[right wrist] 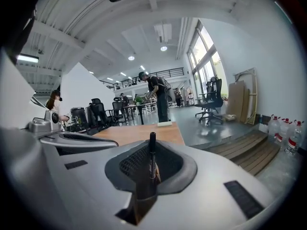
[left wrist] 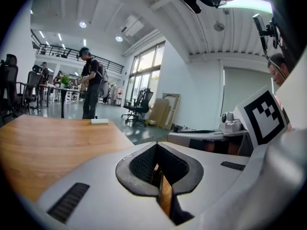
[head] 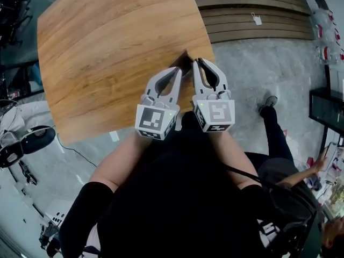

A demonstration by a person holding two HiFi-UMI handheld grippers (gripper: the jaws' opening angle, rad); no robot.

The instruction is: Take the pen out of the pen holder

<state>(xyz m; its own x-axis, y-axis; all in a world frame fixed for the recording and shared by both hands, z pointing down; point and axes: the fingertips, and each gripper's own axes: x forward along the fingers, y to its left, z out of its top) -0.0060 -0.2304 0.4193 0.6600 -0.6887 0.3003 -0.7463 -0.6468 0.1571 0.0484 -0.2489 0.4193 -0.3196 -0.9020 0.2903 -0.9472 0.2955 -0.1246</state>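
Both grippers meet at the near right corner of the wooden table (head: pixel 107 52). A small brown pen holder (head: pixel 185 55) stands there, just ahead of their tips. My left gripper (head: pixel 177 73) is shut, and in the left gripper view a thin brown wall of the pen holder (left wrist: pixel 165 195) is pinched between its pads. My right gripper (head: pixel 198 64) is beside it, shut on a black pen (right wrist: pixel 152 152). The pen stands upright between the right gripper's (right wrist: pixel 151 171) pads, its cap above them and its lower end hidden.
A small white object (right wrist: pixel 164 123) lies at the table's far end, where a person (right wrist: pixel 158 97) stands. Wooden steps (head: pixel 252 15) and water bottles (right wrist: pixel 283 128) are to the right. Another person (head: pixel 279 138) is on the floor at the lower right. Office chairs (left wrist: pixel 139 104) stand further off.
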